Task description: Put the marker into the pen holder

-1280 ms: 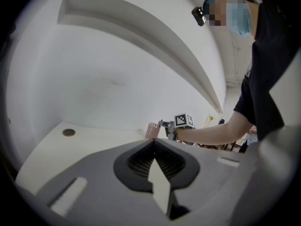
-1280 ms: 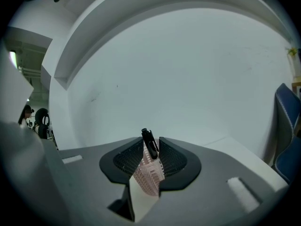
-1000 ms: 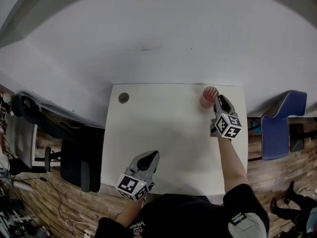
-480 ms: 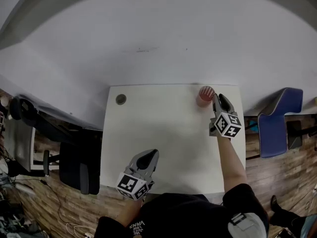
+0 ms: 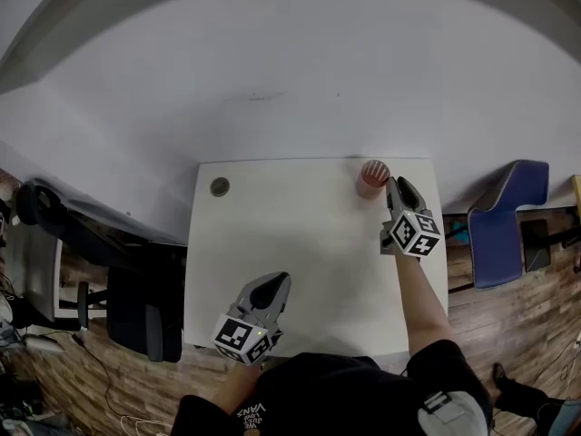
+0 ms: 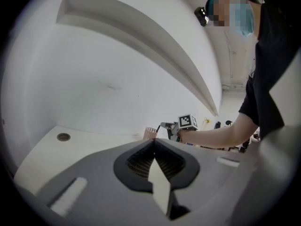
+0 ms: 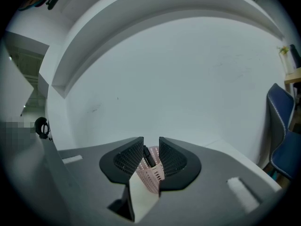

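the person's right arm reaches straight out along the right side of the white desk (image 5: 300, 243), bare forearm extended, bringing the right hand-held gripper (image 5: 397, 189) just beside the pink mesh pen holder (image 5: 372, 178), which stands at the desk's far right corner. in the right gripper view its jaws stand a narrow gap apart, and the dark marker (image 7: 147, 156) shows in that gap, tilted with its top toward the left pad, its lower end down inside the holder; the gap looks wider than the marker, so it does not seem pinched. the left arm is tucked close to the body, with the left hand-held gripper (image 5: 270, 291) held over the desk's near edge, pointing forward and slightly right; its jaws are pressed together with nothing between them. a round grommet (image 5: 220, 186) sits at the far left corner, and a blue chair (image 5: 504, 221) stands to the right of the desk.
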The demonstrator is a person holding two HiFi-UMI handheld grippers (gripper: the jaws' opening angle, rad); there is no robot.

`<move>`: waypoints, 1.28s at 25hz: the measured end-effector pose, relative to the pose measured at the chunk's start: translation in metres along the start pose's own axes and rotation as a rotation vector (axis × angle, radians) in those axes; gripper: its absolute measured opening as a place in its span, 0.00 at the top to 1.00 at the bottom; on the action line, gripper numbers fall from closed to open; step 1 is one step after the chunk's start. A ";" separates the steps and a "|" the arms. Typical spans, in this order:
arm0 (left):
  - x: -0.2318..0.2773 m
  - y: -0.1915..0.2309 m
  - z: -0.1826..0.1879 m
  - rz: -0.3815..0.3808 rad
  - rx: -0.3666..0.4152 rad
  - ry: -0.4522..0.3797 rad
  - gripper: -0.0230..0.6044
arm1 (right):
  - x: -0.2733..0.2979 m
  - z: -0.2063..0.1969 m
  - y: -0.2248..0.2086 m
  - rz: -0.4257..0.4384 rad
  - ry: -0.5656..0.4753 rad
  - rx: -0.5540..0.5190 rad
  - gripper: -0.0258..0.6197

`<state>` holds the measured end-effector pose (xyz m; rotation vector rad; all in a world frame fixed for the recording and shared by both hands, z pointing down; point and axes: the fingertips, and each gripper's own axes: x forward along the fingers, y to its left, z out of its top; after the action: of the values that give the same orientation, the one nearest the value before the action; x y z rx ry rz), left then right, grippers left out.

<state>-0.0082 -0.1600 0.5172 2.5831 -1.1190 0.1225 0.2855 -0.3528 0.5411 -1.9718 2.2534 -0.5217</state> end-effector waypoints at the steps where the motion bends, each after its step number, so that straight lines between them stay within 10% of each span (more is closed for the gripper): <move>1: 0.001 0.000 0.001 -0.004 0.001 -0.003 0.88 | -0.002 0.000 0.001 -0.001 0.001 0.000 0.83; 32: 0.006 0.014 0.042 -0.167 0.064 -0.089 0.88 | -0.091 0.006 0.056 -0.063 -0.051 0.021 0.96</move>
<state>-0.0165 -0.1864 0.4827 2.7508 -0.9379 0.0047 0.2492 -0.2595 0.5040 -2.0273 2.1531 -0.4933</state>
